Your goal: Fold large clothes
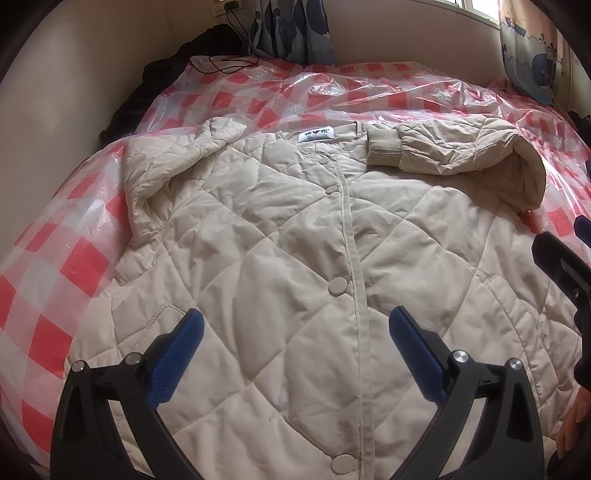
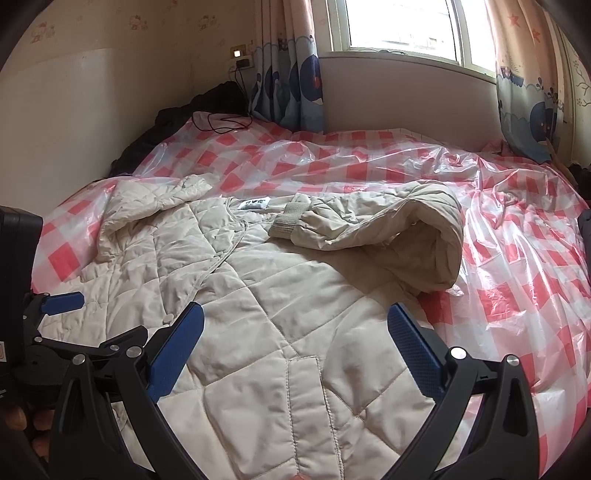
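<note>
1. The left gripper stood wide apart over the lower front of the jacket, holding nothing; its blue ribbed fingertips sat on black angular arms with silver rivets.
2. The right gripper was likewise spread wide and empty, above the jacket's right-hand side near a stitched pocket flap.
3. The jacket lay face up on the bed, buttoned, in cream quilted fabric with diamond stitching and a soft, puffy surface. Round matching buttons ran down a flat centre placket.
4. One sleeve was folded inward across the chest, its ribbed knit cuff resting just beside the neckline. The fold at the shoulder formed a rounded, open loop.
5. The other sleeve lay crumpled and partly folded toward the collar at the opposite side.
6. A white neck label carried dark lettering, too small to read.
7. The jacket rested on a glossy, wrinkled plastic sheet in red-and-white check, which extended well past the garment's edges on both sides and beyond.
8. At the far edge, a black cable trailed over the sheet from a wall socket, beside dark clothing.
9. Patterned curtains framed a window at the rear wall.
</note>
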`<act>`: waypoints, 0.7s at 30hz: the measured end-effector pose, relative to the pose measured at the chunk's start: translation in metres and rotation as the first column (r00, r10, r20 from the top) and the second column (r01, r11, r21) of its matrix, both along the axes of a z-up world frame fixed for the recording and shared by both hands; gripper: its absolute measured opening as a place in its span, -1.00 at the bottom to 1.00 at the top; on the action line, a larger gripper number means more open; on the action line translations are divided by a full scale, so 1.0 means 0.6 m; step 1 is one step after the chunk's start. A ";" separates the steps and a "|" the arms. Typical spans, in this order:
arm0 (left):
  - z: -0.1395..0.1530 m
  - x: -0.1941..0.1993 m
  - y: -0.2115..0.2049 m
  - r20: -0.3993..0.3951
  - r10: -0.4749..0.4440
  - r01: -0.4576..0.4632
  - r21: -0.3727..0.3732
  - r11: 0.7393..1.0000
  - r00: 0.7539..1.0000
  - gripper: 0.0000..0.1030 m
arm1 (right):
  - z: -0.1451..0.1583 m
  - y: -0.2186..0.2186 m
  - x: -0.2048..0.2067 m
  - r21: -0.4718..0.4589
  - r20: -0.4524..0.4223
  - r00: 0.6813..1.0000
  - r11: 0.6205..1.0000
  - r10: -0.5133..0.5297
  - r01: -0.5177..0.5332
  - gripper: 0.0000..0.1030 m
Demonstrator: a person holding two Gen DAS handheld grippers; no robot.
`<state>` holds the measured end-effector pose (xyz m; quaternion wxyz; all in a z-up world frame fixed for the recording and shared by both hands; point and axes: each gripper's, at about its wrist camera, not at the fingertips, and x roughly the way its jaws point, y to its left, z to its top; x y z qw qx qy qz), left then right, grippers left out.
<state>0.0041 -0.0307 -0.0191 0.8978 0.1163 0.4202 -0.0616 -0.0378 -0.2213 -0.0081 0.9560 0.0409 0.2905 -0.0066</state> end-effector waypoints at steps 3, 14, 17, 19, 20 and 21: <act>0.000 0.000 0.000 -0.001 0.001 -0.001 0.001 1.000 1.000 0.87 | 0.000 0.000 0.001 0.000 -0.001 1.000 1.000 -0.001 0.001 0.87; 0.000 0.010 0.012 0.001 0.021 -0.021 -0.022 1.000 1.000 0.87 | 0.019 -0.001 0.003 -0.101 0.045 0.999 0.995 0.005 -0.001 0.87; 0.017 0.026 0.036 -0.018 0.068 -0.070 -0.102 0.992 0.997 0.87 | 0.043 0.012 0.061 -0.219 0.000 0.999 0.975 0.046 -0.045 0.87; 0.020 0.032 0.049 -0.042 0.078 -0.084 -0.151 0.985 0.996 0.87 | 0.045 0.033 0.134 -0.278 -0.094 0.989 0.951 0.110 -0.133 0.87; 0.023 0.034 0.050 -0.049 0.086 -0.093 -0.157 0.983 0.995 0.87 | 0.039 0.048 0.175 -0.330 -0.135 0.982 0.928 0.133 -0.171 0.87; 0.023 0.035 0.053 -0.048 0.088 -0.095 -0.155 0.983 0.995 0.87 | 0.028 0.061 0.213 -0.379 -0.164 0.977 0.906 0.135 -0.189 0.87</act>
